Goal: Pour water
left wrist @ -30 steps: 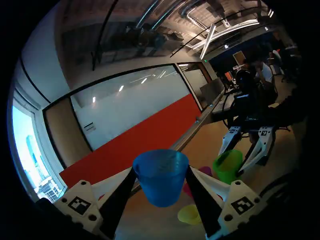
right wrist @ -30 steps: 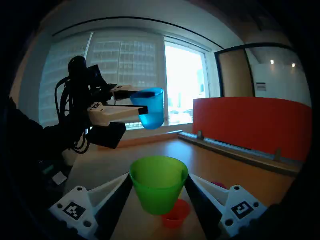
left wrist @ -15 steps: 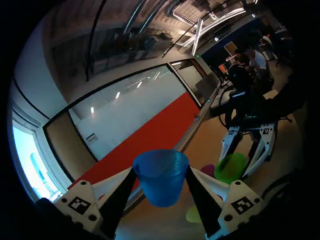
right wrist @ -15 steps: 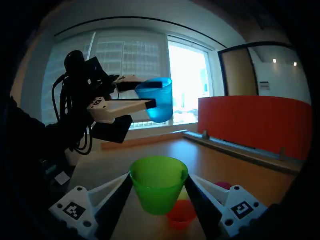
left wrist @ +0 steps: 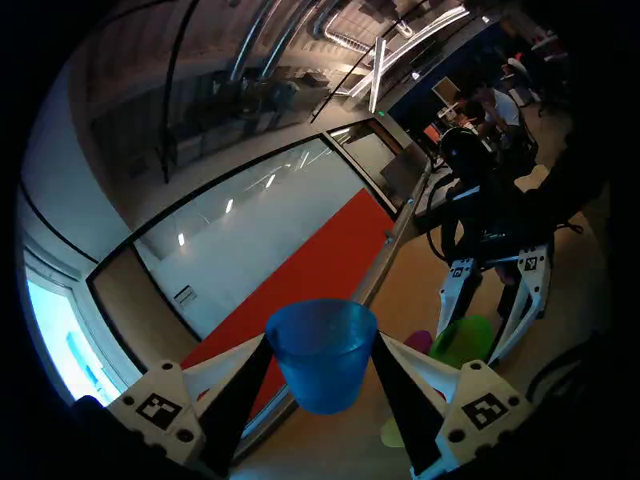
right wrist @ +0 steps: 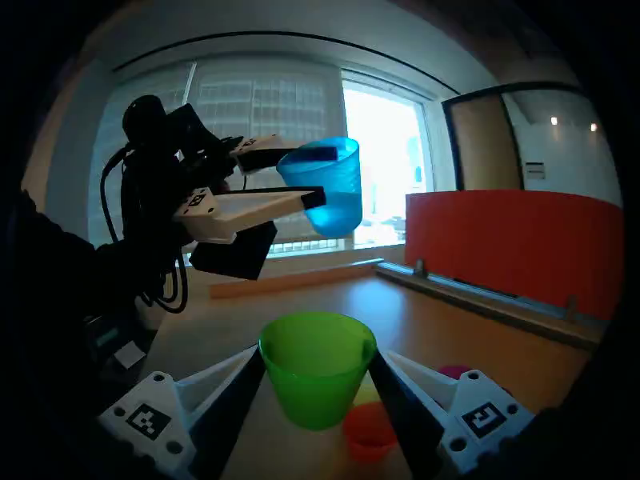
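Blue cup (left wrist: 322,356) is sitting between the two fingers of the left gripper (left wrist: 322,352), which are pinching it from both sides just below the rim. In the right gripper view that same left gripper (right wrist: 328,172) is holding the blue cup (right wrist: 324,188) up in the air, tilted a little, higher than the green cup (right wrist: 318,372) and off to its left, well apart from it. A darker band is showing in the blue cup's lower part; whether it is water I cannot tell.

The right gripper (right wrist: 318,360) is squeezing the green cup between its fingers, mouth upward, above the wooden table (right wrist: 232,320). In the left gripper view the right gripper (left wrist: 472,336) is holding the green cup (left wrist: 462,340) in the same way, over the table (left wrist: 408,288).

An orange cup (right wrist: 370,428), a yellow cup (right wrist: 366,394) and a magenta cup (right wrist: 454,372) are standing on the table below and beyond the green cup. A red partition (right wrist: 512,240) is running along the table's far edge, with a bright window (right wrist: 376,160) behind the blue cup.
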A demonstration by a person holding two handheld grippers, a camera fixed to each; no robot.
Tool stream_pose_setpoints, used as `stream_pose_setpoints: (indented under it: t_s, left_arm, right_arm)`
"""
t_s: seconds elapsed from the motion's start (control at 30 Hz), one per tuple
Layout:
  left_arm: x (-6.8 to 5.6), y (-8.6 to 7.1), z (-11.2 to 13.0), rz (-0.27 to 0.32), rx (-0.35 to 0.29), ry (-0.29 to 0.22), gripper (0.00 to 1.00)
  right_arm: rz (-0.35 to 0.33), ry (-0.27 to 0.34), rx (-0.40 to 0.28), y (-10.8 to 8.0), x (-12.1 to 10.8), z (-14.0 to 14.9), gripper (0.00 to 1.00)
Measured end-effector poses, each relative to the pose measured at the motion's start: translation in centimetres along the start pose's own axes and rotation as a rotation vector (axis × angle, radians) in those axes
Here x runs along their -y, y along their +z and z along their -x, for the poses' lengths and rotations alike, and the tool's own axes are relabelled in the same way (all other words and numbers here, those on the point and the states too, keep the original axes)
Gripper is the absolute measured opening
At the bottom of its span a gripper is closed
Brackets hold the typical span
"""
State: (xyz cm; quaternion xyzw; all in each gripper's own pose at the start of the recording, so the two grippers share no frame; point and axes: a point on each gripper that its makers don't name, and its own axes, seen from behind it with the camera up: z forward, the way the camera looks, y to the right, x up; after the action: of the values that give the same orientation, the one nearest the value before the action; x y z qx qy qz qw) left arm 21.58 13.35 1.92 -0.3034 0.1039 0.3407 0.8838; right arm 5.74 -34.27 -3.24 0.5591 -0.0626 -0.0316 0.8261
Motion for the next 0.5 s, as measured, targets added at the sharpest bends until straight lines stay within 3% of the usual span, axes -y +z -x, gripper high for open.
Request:
stream_pose_setpoints:
  t_s: [0.5]
  left_arm:
    - [-0.16, 0.34, -0.75, 0.000, 0.002, 0.083, 0.85]
  right_arm:
    - [0.001, -0.007, 0.004, 0.33, 0.20, 0.07, 0.90]
